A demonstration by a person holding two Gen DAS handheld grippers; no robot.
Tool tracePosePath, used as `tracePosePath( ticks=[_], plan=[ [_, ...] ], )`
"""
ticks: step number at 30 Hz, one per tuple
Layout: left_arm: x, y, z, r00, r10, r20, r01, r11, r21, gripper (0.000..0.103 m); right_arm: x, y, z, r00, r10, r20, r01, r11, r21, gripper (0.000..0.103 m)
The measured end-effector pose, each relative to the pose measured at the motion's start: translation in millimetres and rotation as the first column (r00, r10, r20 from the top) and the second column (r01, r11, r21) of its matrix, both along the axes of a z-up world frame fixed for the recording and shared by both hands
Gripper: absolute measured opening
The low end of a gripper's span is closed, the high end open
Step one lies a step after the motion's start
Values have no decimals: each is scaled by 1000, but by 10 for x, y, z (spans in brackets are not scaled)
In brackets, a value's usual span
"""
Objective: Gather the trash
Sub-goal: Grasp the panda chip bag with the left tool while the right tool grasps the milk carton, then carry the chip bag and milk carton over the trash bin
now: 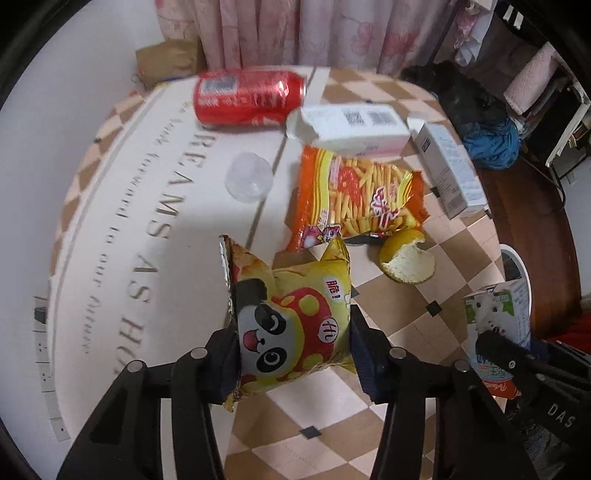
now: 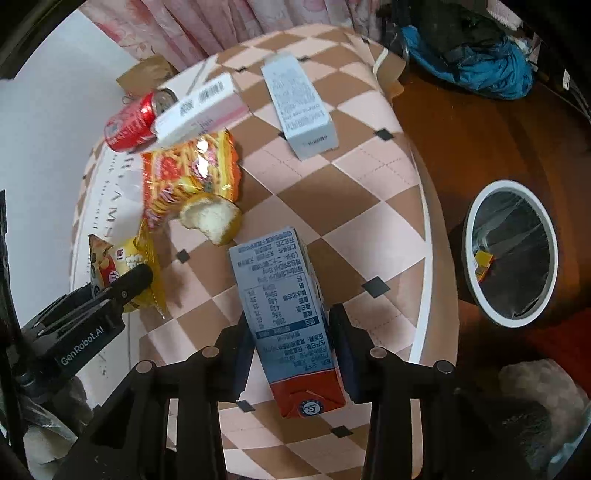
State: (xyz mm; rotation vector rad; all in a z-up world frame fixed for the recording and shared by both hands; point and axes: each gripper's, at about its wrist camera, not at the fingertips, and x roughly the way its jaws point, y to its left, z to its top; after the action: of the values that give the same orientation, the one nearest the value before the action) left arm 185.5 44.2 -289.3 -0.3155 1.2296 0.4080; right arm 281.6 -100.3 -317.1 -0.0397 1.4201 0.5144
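My left gripper [image 1: 293,354] is shut on a yellow panda snack bag [image 1: 291,314], held just above the checkered table [image 1: 388,306]. My right gripper [image 2: 291,350] is shut on a milk carton [image 2: 284,314], also seen in the left wrist view [image 1: 498,314]. Still on the table lie a red soda can [image 1: 247,96], a pink-and-white box [image 1: 354,125], a grey-white box [image 1: 447,166], an orange fries bag [image 1: 354,195], a citrus peel [image 1: 406,258] and a clear plastic lid [image 1: 249,177]. A white-rimmed trash bin [image 2: 513,251] stands on the floor to the right of the table.
Pink curtains [image 1: 295,33] hang behind the table. A blue and black pile of bags [image 2: 472,55] lies on the dark wooden floor at the back right. A brown paper bag [image 1: 166,59] sits behind the table at the left. The bin holds a liner and a small yellow scrap [image 2: 484,262].
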Motion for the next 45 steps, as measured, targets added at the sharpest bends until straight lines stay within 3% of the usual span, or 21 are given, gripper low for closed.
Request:
tracePosePath(
  ticks=[12,18,25,32,39,45],
  plan=[
    [-265,-218,729,991,2,134,-19,992,122,48,-243,-82,639,987,8,163,-17,998,57,40],
    [-322,-375,1021,982,-16,189,-9,991,134,48,-324,-205,1003,971,-4,240,-21,995,101,39],
    [-162,-757,1433,959,-97,267,60,988,142,48,-255,-650,1393,954,-79,288,25,982,187,39],
    [329,-1422,1677,920,-222,324,194,974,119,48,-36,-1494,1677,928,-198,315,122,962,243,39],
    [1066,-2259,1439,890,-340,303,342,938,48,48,343,-2461,1477,897,-320,305,262,941,216,39],
    [1673,-2891,854,884,-412,222,437,896,-80,48,811,-3202,771,898,-391,203,370,919,135,39]
  ],
)
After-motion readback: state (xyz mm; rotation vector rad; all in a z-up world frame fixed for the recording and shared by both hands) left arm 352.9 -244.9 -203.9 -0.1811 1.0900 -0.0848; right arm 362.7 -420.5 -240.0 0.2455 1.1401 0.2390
